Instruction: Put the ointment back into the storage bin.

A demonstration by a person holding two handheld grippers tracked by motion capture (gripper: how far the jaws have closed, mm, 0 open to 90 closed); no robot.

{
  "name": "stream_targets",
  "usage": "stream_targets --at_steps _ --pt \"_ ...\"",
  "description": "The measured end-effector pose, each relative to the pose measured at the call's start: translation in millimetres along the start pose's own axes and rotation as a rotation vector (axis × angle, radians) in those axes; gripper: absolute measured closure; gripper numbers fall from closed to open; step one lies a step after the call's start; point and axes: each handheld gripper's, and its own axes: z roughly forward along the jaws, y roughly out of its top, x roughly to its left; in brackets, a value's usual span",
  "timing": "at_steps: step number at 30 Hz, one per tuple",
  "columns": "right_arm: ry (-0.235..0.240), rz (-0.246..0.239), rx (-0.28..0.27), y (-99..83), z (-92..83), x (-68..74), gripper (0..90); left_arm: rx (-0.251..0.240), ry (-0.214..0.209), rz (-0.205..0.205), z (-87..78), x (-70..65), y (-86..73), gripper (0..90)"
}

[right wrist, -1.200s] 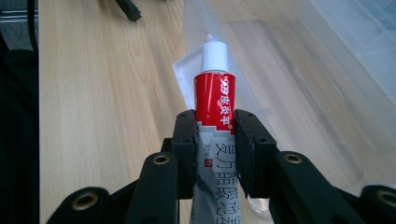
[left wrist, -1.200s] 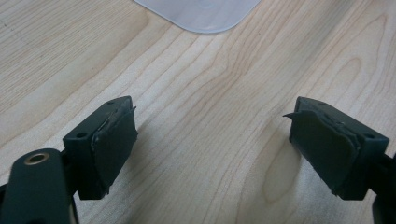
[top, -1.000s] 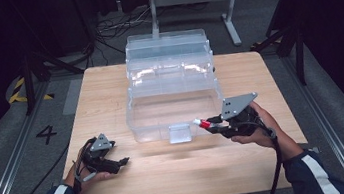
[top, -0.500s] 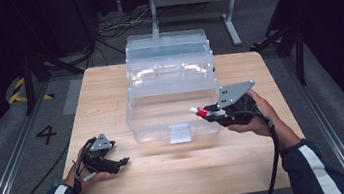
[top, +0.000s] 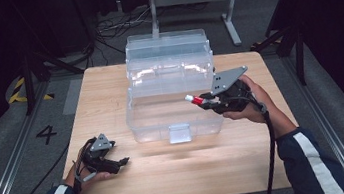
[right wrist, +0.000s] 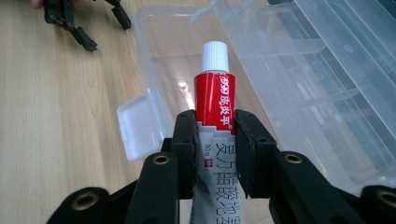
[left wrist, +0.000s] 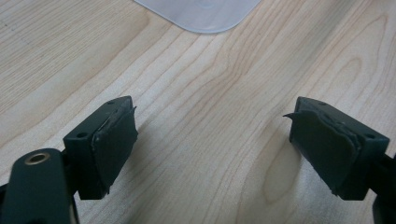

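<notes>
Red-and-white tube (right wrist: 215, 100) sits clamped in the right tool (right wrist: 215, 135), both pads pressing the crimped lower body so the white cap (right wrist: 215, 57) points forward, away from the hand. Held this way, cap first, it looks ready to go into the clear plastic box (top: 174, 112), which stands open at mid-table with its lid (top: 167, 52) tipped back to leave the main well reachable. In the high view the right tool (top: 204, 100) hovers over the box's right side, tube above the rim, not yet inside. Left tool (top: 118, 162) rests on the table (top: 108, 85) near the front left, jaws spread wide, nothing between them; probably parked out of the way. Tube look: red upper band with white print, pale grey lower part with printed characters, ribbed white screw cap, slim, slightly flattened where gripped. Box latch tab (top: 180, 133) hangs at the front.
</notes>
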Motion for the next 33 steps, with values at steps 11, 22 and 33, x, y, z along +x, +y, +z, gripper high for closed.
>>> stream_targets --at_steps 11,22,33 --pt "-0.002 -0.012 0.055 9.3 12.0 -14.6 71.2 -0.001 0.0 0.0 0.1 0.0 0.0 15.1" --pt "0.038 -0.014 0.155 8.0 44.0 -28.5 71.1 0.0 0.0 0.0 0.0 0.0 0.0 15.1" --pt "0.085 -0.015 0.232 6.2 71.6 -33.1 71.1 0.0 0.0 0.0 0.0 0.0 0.0 15.1"
